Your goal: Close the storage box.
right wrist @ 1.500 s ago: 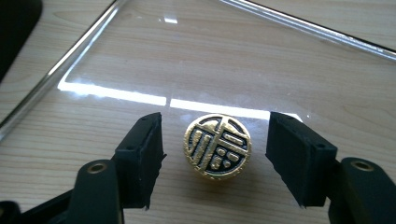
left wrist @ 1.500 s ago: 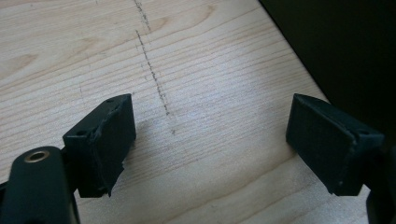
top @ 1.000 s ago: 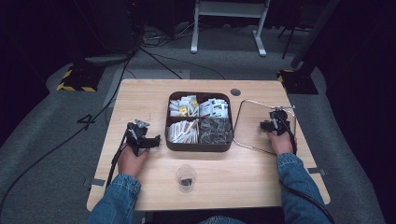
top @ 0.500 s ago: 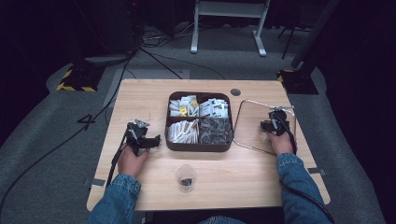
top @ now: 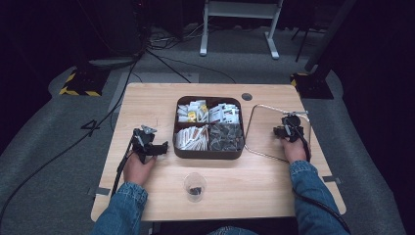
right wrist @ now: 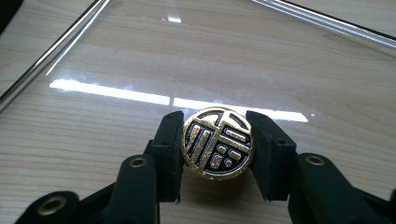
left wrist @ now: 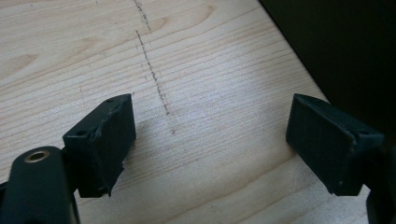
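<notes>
A square glass lid (top: 264,134) with a metal rim lies flat on the table at the right. At its middle is a round black and gold knob (right wrist: 217,142). My right gripper (right wrist: 217,151) is shut on this knob, its jaws having just been closing, and both pads (right wrist: 170,149) press its sides. In the high view the right gripper (top: 286,128) stands over the lid. My left gripper (top: 162,146) rests on the bare wood left of the tray, and its jaws (left wrist: 210,140) stand wide open with nothing between them.
A dark square tray (top: 208,155) with compartments of packets and sachets sits mid-table between the hands. A small clear cup (top: 195,187) with something dark in it stands near the front edge. The tray's dark wall (left wrist: 345,46) rises just beyond the left jaws.
</notes>
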{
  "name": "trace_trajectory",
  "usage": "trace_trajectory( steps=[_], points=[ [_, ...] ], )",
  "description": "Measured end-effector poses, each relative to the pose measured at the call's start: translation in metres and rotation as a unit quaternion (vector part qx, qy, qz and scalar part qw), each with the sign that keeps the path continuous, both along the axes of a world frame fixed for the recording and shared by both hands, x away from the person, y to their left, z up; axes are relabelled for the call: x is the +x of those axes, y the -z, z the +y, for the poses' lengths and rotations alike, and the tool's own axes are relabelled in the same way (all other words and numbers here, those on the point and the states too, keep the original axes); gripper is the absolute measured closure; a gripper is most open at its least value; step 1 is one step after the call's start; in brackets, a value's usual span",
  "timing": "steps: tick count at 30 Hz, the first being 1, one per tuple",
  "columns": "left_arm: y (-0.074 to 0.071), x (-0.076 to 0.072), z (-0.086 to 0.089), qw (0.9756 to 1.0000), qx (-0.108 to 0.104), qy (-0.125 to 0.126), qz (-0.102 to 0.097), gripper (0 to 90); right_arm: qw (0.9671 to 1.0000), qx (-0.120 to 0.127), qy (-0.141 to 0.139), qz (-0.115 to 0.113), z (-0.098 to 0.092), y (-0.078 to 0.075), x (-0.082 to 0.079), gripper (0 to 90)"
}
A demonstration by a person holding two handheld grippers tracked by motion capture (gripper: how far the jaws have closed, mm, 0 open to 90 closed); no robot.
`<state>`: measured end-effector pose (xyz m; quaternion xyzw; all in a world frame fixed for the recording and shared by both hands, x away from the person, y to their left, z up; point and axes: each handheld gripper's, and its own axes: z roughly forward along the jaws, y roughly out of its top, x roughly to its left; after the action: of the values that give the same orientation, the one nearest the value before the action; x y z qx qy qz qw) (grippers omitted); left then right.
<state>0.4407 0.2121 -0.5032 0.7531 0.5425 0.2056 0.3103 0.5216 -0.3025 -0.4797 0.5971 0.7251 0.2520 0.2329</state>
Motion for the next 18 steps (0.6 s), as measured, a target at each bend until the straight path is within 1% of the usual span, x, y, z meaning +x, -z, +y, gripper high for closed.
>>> trace_trajectory(
  steps=[2,5,7,13,18],
  points=[
    [0.000,0.000,0.000,1.0000,0.000,0.000,0.000,16.3,1.0000,0.002,0.002,-0.003,-0.002,-0.003,0.000,58.2],
    [0.000,0.000,0.000,1.0000,0.001,0.000,0.000,16.3,0.9999,0.015,0.006,-0.003,-0.005,-0.009,0.000,58.2],
    [0.000,0.000,0.000,1.0000,0.000,0.000,0.000,16.3,0.9998,0.017,0.004,-0.004,-0.007,-0.013,0.000,58.2],
    [0.000,0.000,0.000,1.0000,0.000,0.000,0.000,16.3,0.9993,0.029,0.010,-0.021,-0.010,-0.026,-0.004,58.2],
    [0.000,0.000,0.000,1.0000,0.000,0.000,0.000,16.3,0.9986,0.038,0.008,-0.037,-0.013,-0.038,-0.007,58.2]
  ],
)
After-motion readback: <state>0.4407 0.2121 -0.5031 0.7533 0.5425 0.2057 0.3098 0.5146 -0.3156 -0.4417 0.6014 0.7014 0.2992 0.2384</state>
